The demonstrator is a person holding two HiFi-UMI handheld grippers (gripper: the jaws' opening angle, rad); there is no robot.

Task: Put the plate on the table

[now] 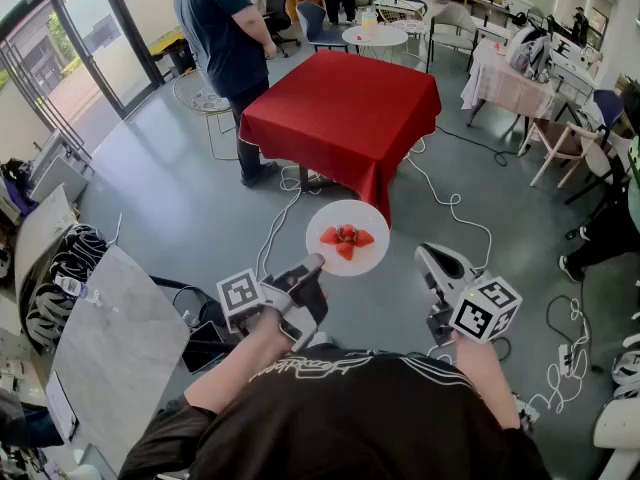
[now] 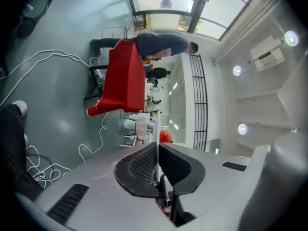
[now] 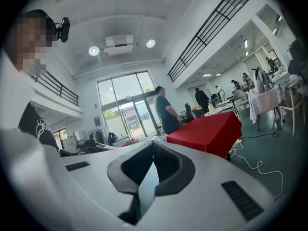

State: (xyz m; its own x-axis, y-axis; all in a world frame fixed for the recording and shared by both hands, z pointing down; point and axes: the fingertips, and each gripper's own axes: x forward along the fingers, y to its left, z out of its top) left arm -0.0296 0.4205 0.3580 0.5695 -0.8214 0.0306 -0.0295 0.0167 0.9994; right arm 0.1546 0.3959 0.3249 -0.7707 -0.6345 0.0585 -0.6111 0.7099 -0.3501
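A white plate (image 1: 347,237) with a few strawberries (image 1: 346,239) hangs in the air over the grey floor, short of the red-clothed table (image 1: 345,108). My left gripper (image 1: 312,265) is shut on its near-left rim. In the left gripper view the plate's edge (image 2: 157,129) runs as a thin line between the pressed pads (image 2: 144,165), with a strawberry (image 2: 165,136) beyond and the red table (image 2: 126,76) ahead. My right gripper (image 1: 430,258) is level beside the plate, apart from it, fingertips together and holding nothing. It faces the red table (image 3: 209,131).
A person in a dark shirt (image 1: 225,38) stands at the red table's far left corner. White cables (image 1: 440,203) trail over the floor around the table's near side. A marble-topped surface (image 1: 105,343) lies at my left. Chairs and more tables (image 1: 373,36) fill the back and right.
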